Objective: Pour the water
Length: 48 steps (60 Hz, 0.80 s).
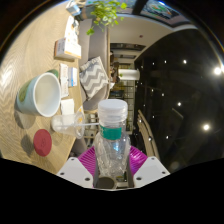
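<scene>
We have the bottle (113,140) clamped between our fingers (113,172); next we tip toward the glass (70,124) at nine o'clock

No text, brand, number or sign can be read. The clear bottle (113,135) carries a teal band around its neck, but no lettering shows on it. The white boxes (68,48) near the far edge of the tabletop (40,45) bear marks too small to make out.
</scene>
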Each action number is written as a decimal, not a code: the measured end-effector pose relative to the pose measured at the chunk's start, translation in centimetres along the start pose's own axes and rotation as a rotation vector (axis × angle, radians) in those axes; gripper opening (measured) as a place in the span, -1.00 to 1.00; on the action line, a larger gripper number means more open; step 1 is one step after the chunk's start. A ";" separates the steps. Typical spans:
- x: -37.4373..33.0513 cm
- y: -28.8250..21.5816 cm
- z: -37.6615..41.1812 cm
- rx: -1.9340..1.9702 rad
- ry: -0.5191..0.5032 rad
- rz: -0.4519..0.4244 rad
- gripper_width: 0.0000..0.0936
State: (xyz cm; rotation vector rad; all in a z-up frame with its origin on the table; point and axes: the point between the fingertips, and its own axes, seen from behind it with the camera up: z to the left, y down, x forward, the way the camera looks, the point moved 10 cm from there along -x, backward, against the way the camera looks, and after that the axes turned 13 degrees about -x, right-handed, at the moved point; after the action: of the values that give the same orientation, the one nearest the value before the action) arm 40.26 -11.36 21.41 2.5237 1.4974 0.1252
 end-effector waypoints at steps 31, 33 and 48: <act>0.8 -3.3 3.1 -0.456 0.034 -0.081 -0.14; 0.7 -3.4 2.9 -0.434 0.032 -0.090 -0.14; 0.0 -1.3 -0.6 0.173 -0.143 -0.140 -0.14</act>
State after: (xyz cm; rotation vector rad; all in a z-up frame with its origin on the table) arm 39.00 -10.67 21.70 2.4839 1.6843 -0.2095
